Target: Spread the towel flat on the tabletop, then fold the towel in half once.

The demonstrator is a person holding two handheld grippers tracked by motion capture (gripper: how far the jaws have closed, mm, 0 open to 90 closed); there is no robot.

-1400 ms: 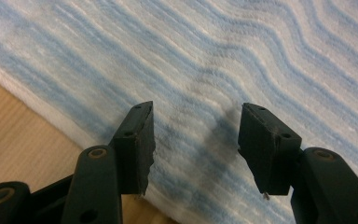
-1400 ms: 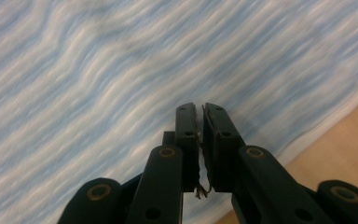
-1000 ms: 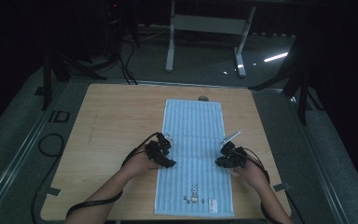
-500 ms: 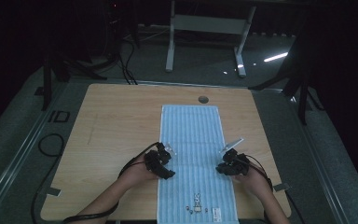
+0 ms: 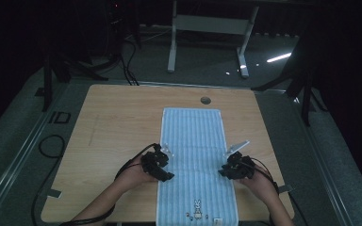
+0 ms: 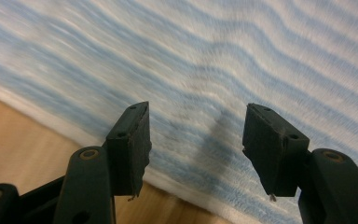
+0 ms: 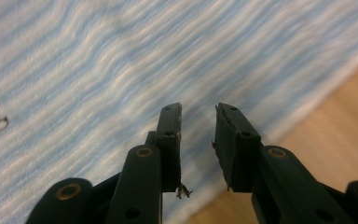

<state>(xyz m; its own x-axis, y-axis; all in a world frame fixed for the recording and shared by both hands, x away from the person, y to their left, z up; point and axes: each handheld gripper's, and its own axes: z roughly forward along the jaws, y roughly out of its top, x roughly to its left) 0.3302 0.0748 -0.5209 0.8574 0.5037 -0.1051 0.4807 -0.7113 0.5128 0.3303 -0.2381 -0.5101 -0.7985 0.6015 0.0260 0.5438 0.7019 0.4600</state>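
Bare wood of the table (image 5: 113,136) runs wide to the left of the towel (image 5: 193,141), with nothing standing on it, so my left arm has free room out to that side. The blue-and-white striped towel lies flat and lengthwise down the middle of the table, its far end just short of a small round hole (image 5: 206,100) in the tabletop and its near end at the table's near rim, where a little rabbit print (image 5: 197,205) sits. My left hand-held gripper (image 5: 158,162) hangs at the towel's left edge; in the left gripper view its jaws stand well apart with only striped cloth and the white hem beyond them, nothing between the pads, so it is released. My right hand-held gripper (image 5: 235,165) hangs at the towel's right edge. In the right gripper view its jaws have just been opening; a narrow gap shows between the pads and no cloth is in it, so this one is released too. A narrower strip of wood lies right of the towel, up to the table's right rim. Both gripper views are streaked with blur, so I cannot tell whether the pad tips touch the cloth. The room past the table is dark and hard to make out.
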